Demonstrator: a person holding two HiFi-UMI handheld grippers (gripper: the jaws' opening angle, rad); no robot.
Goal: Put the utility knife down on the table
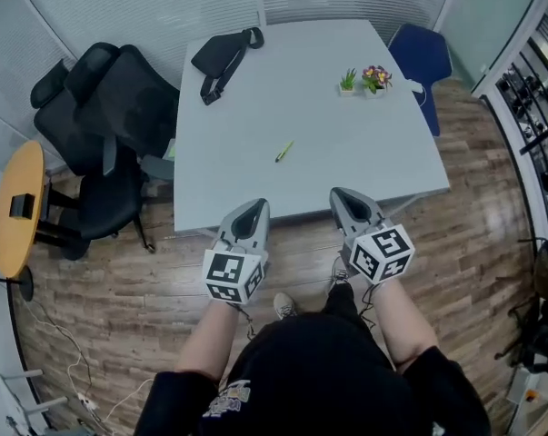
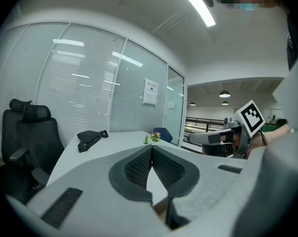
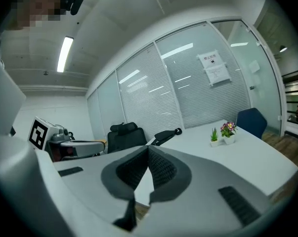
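Note:
A small yellow-green utility knife [image 1: 283, 152] lies flat near the middle of the pale table [image 1: 255, 107]. Both grippers hang at the table's near edge, well short of the knife. My left gripper [image 1: 253, 209] is shut and holds nothing; in the left gripper view its jaws [image 2: 151, 150] meet at the tips. The same holds for my right gripper [image 1: 343, 197], whose jaw tips [image 3: 148, 149] touch in the right gripper view. The knife is hidden behind the jaws in both gripper views.
A black pouch with a strap [image 1: 221, 57] lies at the table's far left. Two small potted plants [image 1: 364, 80] stand at the far right. Black office chairs [image 1: 105, 134] crowd the left side, a blue chair [image 1: 423, 62] the far right. A round wooden table [image 1: 17, 207] stands left.

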